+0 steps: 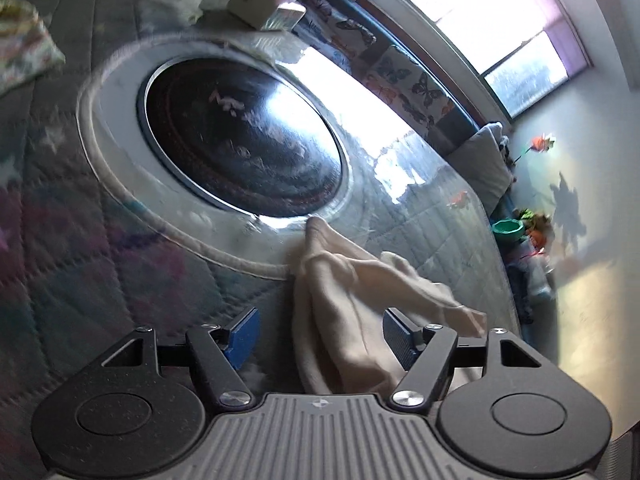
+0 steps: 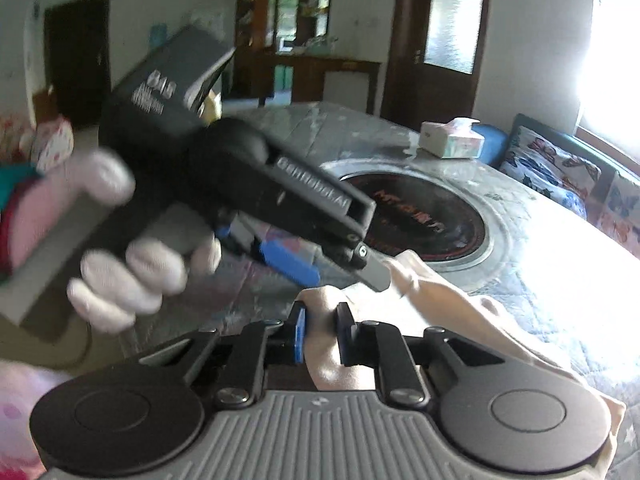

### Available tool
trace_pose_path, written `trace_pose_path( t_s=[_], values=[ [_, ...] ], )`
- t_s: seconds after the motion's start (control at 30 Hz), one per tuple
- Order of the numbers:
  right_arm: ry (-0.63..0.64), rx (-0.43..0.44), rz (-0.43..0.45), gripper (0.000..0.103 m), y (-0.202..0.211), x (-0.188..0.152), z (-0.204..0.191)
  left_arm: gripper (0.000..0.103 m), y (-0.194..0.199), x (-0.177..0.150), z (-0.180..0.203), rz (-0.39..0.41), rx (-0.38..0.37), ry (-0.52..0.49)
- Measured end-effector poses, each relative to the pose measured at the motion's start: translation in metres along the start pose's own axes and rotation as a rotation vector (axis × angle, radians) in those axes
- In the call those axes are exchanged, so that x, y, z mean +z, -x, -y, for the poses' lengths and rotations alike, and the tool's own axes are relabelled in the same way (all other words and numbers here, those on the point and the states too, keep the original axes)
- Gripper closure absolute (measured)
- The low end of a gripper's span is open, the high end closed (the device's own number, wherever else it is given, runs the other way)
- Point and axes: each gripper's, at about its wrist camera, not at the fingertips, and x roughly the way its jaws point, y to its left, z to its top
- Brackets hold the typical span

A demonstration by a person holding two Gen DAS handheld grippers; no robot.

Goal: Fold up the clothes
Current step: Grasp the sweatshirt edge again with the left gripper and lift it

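Note:
A cream garment [image 1: 352, 280] lies crumpled on the quilted table cover [image 1: 100, 240], just this side of the round hob. In the left wrist view my left gripper [image 1: 322, 338] is open, its blue pads [image 1: 244, 336] wide apart with a fold of the garment lying between them. In the right wrist view my right gripper [image 2: 323, 334] is shut on a bunched part of the cream garment [image 2: 440, 300]. The left gripper [image 2: 332, 268] shows there too, held by a white-gloved hand [image 2: 132, 272], with its fingers just over the cloth's far end.
A round dark hob [image 1: 240, 136] [image 2: 424, 216] is set in the table's middle. A tissue box [image 1: 264, 8] [image 2: 452, 140] stands at the far edge. Butterfly cushions [image 1: 400, 76] [image 2: 552, 168] line a bench under the window. A floral cloth [image 1: 24, 52] lies far left.

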Motion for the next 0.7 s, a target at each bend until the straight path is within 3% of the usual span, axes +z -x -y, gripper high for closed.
trace_pose_path(
  t_s=[0.23,0.53,0.7],
  values=[
    [-0.062,0.022,0.038,0.09,0.013,0.0,0.014,0.036,-0.011,-0.003,0.0,-0.03,-0.068,0.129],
    [-0.073,0.051,0.046,0.09,0.015,-0.009,0.013,0.071,-0.02,-0.003,-0.006,-0.036,-0.073,0.164],
    [-0.088,0.054,0.049,0.089,0.014,-0.011,0.014,0.08,-0.022,-0.004,-0.008,-0.029,-0.059,0.164]
  ],
)
